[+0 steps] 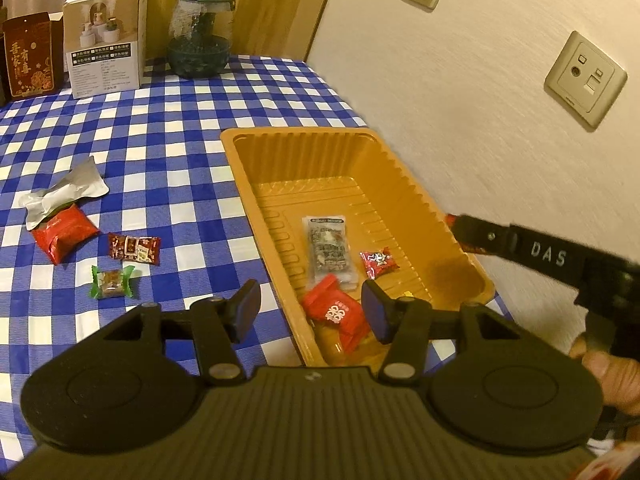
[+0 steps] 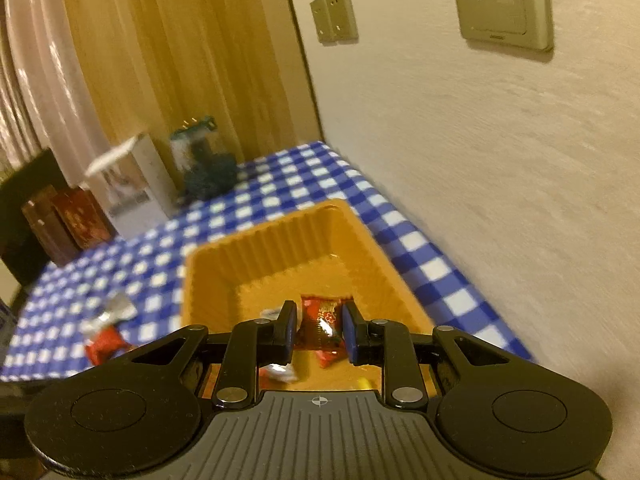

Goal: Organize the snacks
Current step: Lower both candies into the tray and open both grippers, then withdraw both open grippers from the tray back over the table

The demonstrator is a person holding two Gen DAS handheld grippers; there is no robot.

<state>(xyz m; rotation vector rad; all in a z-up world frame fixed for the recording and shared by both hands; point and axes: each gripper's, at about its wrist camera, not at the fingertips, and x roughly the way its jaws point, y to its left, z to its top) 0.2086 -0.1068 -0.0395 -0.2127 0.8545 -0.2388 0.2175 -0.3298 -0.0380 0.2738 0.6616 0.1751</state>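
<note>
An orange plastic tray (image 1: 420, 184) sits on the blue checked tablecloth by the wall. In it lie a clear dark snack pack (image 1: 330, 250), a small red candy (image 1: 378, 262) and a red packet (image 1: 340, 316). My left gripper (image 1: 310, 310) is open and empty over the tray's near left rim. My right gripper (image 2: 319, 330) is shut on a red snack packet (image 2: 322, 326) and holds it above the tray (image 2: 360, 236). On the cloth to the left lie a silver wrapper (image 1: 64, 194), a red packet (image 1: 64, 234), a brown candy (image 1: 134, 249) and a green-ended candy (image 1: 112, 282).
A white box (image 1: 104, 40), a dark red box (image 1: 30, 56) and a green glass jar (image 1: 200, 36) stand at the table's far edge. The wall with sockets (image 1: 584, 80) runs along the right of the tray.
</note>
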